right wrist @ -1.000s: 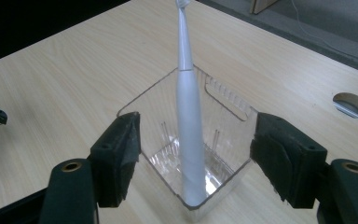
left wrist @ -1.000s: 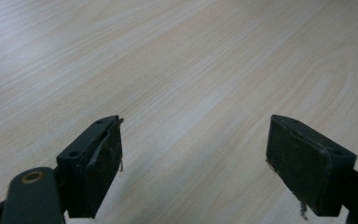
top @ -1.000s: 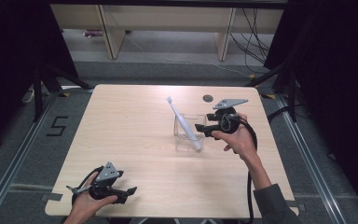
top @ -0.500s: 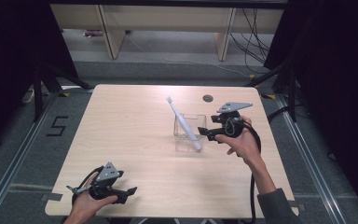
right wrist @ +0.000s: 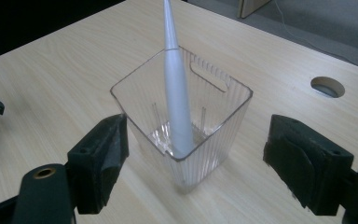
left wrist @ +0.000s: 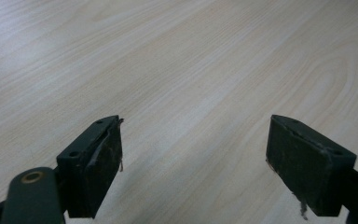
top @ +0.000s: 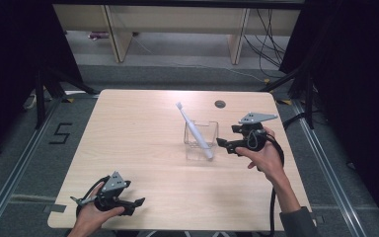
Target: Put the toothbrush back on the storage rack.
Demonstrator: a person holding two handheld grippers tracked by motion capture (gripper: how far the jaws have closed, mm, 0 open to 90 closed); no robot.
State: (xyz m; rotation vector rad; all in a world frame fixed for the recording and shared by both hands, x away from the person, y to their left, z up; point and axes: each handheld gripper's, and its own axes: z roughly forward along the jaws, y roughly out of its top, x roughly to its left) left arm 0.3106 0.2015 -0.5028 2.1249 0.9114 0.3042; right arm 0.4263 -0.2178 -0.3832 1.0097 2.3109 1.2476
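From the high view, a white toothbrush [top: 194, 129] stands slanted in a clear cup [top: 201, 140] near the middle of the pale wood table [top: 143, 148], head up and tipped toward the far left, base at the cup's near right corner. The right gripper [top: 220, 144] sits just right of the cup, its jaws having just been opening, nothing pinched. The left gripper [top: 138, 202] rests at the near left edge.

In the left gripper view, the jaws gape over bare wood grain.

In the right gripper view, the ribbed, square-mouthed cup [right wrist: 182, 126] stands ahead between the spread jaws, untouched; the smooth tapered toothbrush [right wrist: 175, 93] leans against the near rim.
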